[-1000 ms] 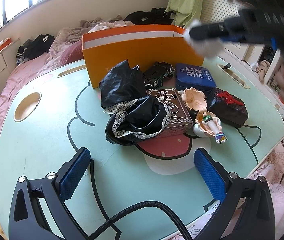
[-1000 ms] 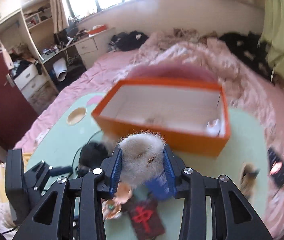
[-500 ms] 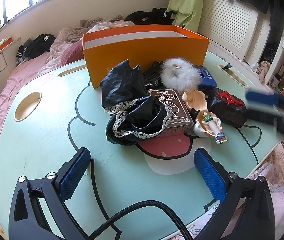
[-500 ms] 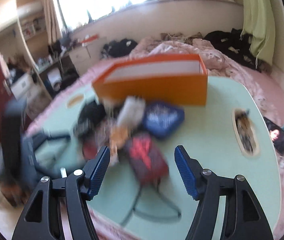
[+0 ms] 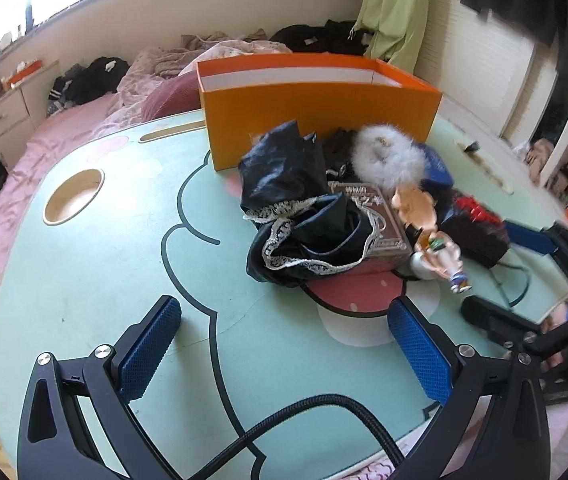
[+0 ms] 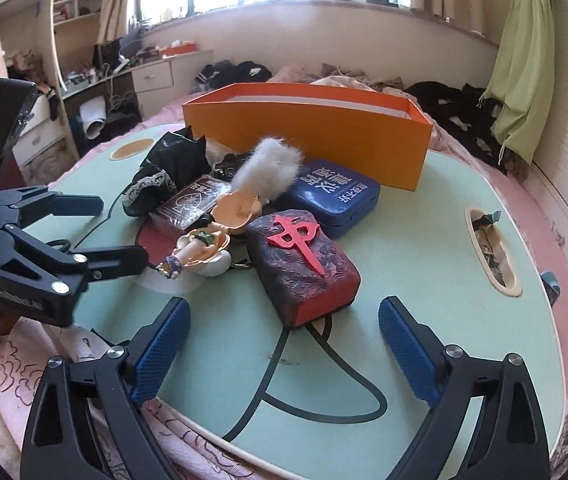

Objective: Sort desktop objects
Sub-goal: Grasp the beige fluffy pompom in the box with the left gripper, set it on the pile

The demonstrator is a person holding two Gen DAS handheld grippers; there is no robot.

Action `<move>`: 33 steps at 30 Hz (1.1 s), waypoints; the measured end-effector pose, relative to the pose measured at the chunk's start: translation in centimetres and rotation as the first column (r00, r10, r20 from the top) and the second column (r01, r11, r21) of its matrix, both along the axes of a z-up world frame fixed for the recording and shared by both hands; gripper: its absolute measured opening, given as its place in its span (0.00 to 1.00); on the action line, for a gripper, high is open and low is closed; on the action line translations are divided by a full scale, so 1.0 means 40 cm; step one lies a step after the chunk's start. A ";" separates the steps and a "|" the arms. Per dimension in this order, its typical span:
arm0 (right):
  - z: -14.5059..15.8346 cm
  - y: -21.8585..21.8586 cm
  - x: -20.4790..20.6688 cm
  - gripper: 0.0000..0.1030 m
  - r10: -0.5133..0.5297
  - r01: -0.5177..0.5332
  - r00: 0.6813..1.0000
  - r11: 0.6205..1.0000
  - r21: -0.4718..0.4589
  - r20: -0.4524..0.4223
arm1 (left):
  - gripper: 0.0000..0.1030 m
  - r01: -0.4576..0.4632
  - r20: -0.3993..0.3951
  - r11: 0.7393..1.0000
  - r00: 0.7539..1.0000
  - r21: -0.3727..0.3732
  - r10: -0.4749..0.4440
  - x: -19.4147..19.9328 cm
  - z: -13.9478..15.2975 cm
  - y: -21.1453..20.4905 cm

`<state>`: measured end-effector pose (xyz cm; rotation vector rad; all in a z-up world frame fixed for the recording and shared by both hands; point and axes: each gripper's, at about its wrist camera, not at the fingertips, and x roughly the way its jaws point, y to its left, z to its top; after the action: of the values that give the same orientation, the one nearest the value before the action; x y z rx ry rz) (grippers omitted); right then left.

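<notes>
both tongs open, nothing gripped, clutter piled by the orange box

counter (image 5: 84,280): mint green top with a cartoon print, round cup recess at its left in the left wrist view, and it carries everything below.

orange box (image 5: 316,108): open top, white inside, upright at the far side of the counter. contents can't be seen from either view.

black lace-trimmed fabric (image 5: 304,216): crumpled heap in front of the box, draped partly over the brown card box (image 6: 190,206).

mahjong-tile block (image 6: 304,256): dark, with a red character on top. it lies nearest the right tongs and touches the blue tin (image 6: 334,198) behind it.

white fur puff (image 5: 388,160): sits on top of the pile, between the fabric and the blue tin, just in front of the orange box wall.

doll figurine (image 6: 200,246): lying on its side, between the card box and the tile block.

left tongs (image 5: 284,356): jaws spread wide, empty, low over the near counter and well short of the pile.

right tongs (image 6: 284,344): jaws spread wide, empty, at the counter edge just short of the tile block.
</notes>
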<state>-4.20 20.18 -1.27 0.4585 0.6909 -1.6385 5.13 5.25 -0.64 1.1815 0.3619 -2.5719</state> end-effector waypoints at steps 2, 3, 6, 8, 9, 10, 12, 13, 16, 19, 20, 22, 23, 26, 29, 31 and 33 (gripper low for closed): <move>-0.002 0.000 0.004 0.93 -0.002 0.002 1.000 1.000 -0.003 -0.002 | 1.00 -0.010 -0.020 1.000 1.000 0.005 0.010 0.014 0.017 -0.015; 0.000 -0.001 0.005 0.93 -0.002 0.002 1.000 1.000 -0.003 -0.002 | 1.00 -0.014 -0.027 1.000 1.000 -0.009 0.013 0.020 0.036 -0.025; 0.000 -0.002 0.007 0.94 -0.003 0.003 1.000 1.000 -0.003 0.001 | 1.00 -0.033 -0.055 0.996 0.998 -0.077 0.029 0.033 0.106 -0.053; -0.001 -0.001 0.010 0.95 -0.004 0.004 1.000 1.000 -0.004 0.001 | 1.00 -0.020 -0.098 0.996 0.995 -0.087 0.012 0.037 0.180 -0.080; -0.001 -0.001 0.010 0.95 -0.004 0.004 1.000 1.000 -0.004 0.001 | 1.00 0.007 -0.106 0.998 0.994 -0.070 -0.014 0.032 0.217 -0.100; 0.000 -0.001 0.012 0.95 -0.004 0.004 1.000 1.000 -0.004 0.000 | 1.00 0.037 -0.107 0.998 0.993 -0.053 -0.042 0.019 0.252 -0.114; 0.000 -0.001 0.013 0.95 -0.005 0.005 1.000 1.000 -0.004 0.001 | 1.00 0.086 -0.073 0.996 0.993 -0.036 -0.089 -0.028 0.308 -0.135; 0.000 -0.001 0.013 0.95 -0.005 0.005 1.000 1.000 -0.005 0.001 | 1.00 0.107 -0.042 0.994 0.993 -0.034 -0.108 -0.059 0.323 -0.141; 0.001 -0.001 0.013 0.95 -0.005 0.005 1.000 1.000 -0.005 0.001 | 1.00 0.165 0.065 0.986 0.984 0.000 -0.165 -0.183 0.338 -0.164; 0.001 -0.001 0.014 0.95 -0.006 0.006 1.000 1.000 -0.005 0.001 | 0.94 0.195 0.131 0.969 0.968 0.151 -0.215 -0.320 0.304 -0.201; 0.000 -0.001 0.014 0.96 -0.008 0.008 1.000 1.000 -0.005 0.001 | 0.90 0.190 0.152 0.962 0.963 0.197 -0.221 -0.356 0.282 -0.213; -0.001 0.000 0.013 0.98 -0.012 0.012 1.000 1.000 -0.006 0.002 | 0.75 0.157 0.213 0.947 0.952 0.279 -0.220 -0.432 0.234 -0.235; -0.001 -0.001 0.014 0.98 -0.012 0.012 1.000 1.000 -0.007 0.002 | 0.74 0.144 0.239 0.942 0.945 0.302 -0.221 -0.462 0.209 -0.237; 0.000 -0.001 0.007 0.98 -0.012 0.012 1.000 1.000 -0.008 0.004 | 0.74 0.098 0.304 0.938 0.930 0.332 -0.205 -0.537 0.152 -0.240; 0.000 0.001 0.004 0.98 -0.012 0.012 1.000 1.000 -0.010 0.005 | 0.74 0.074 0.352 0.943 0.916 0.325 -0.193 -0.577 0.105 -0.231; 0.000 0.001 0.004 0.99 -0.012 0.012 1.000 1.000 -0.010 0.004 | 0.63 0.075 0.377 0.942 0.904 0.327 -0.203 -0.592 0.075 -0.217; 0.000 0.004 0.000 0.99 -0.014 0.014 1.000 1.000 -0.011 0.005 | 0.54 0.069 0.393 0.927 0.892 0.369 -0.223 -0.603 0.046 -0.211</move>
<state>-4.20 20.33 -1.26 0.4601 0.6761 -1.6527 -18.98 -3.20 1.19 1.9256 0.6616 -2.3265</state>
